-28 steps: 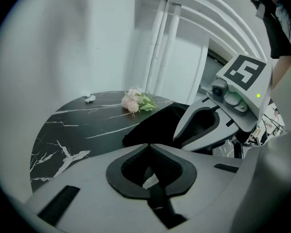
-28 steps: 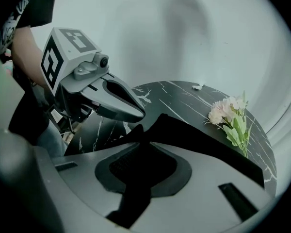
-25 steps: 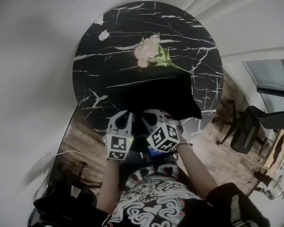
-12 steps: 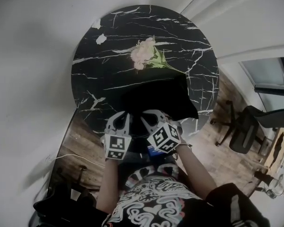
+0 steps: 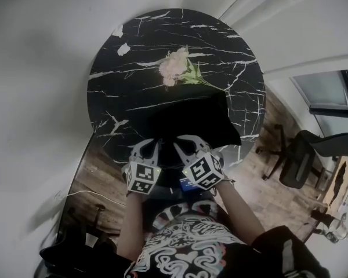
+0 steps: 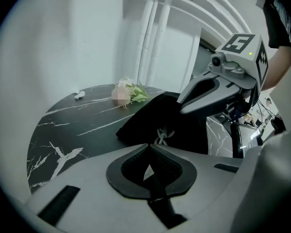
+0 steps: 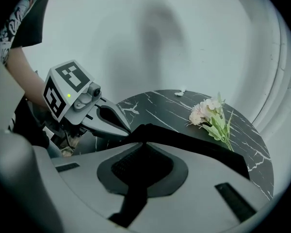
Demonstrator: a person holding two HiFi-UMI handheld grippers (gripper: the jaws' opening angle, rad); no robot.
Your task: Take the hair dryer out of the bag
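The black bag (image 5: 191,120) lies on the table (image 5: 122,80) with the hair dryer out of sight, presumably inside — so the left hand-held gripper (image 6: 150,145) is clamped on what looks like its zip pull (image 6: 161,135), while the right hand-held gripper (image 7: 143,141) pinches the near edge into a peak to brace it.

Left gripper (image 5: 149,145): jaws closed together, tilted forward and down, marker cube facing up.
Right gripper (image 5: 184,145): jaws pinched on the near edge of the bag (image 7: 199,147), tilted down, just beside the left.
Forearms (image 5: 238,207): bare, reaching forward side by side.
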